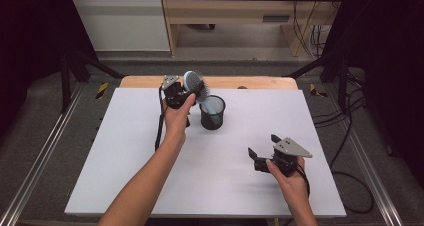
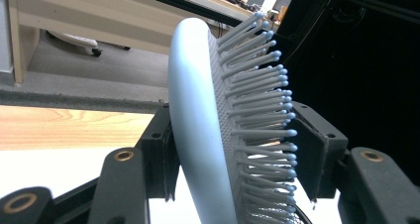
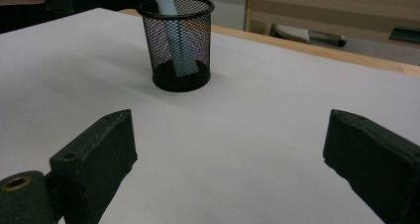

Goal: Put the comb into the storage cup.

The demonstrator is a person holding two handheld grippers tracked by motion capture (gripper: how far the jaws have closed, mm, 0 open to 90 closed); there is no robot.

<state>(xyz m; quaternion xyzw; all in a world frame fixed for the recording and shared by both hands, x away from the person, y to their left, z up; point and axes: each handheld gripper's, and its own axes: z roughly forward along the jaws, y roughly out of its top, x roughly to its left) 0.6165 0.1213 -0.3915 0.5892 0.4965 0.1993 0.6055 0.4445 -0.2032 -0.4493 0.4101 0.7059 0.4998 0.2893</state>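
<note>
Hairbrush (image 2: 198,135): handle in mesh cup (image 3: 181,45).
Left gripper (image 1: 186,92): we see jaws around brush head, pads barely off it.
Right gripper (image 1: 263,150): jaws apart, empty.

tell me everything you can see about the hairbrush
The hairbrush is pale blue and looks like plastic, with an oval head and a smooth rounded back. Its bristle side carries rows of grey pins with small ball tips. It stands tilted, handle down inside the black mesh cup near the far side of the table, head sticking out above the rim. The left gripper has its jaws on either side of the head: one against the smooth back, the other at the pin tips, with no firm squeeze evident.
</note>
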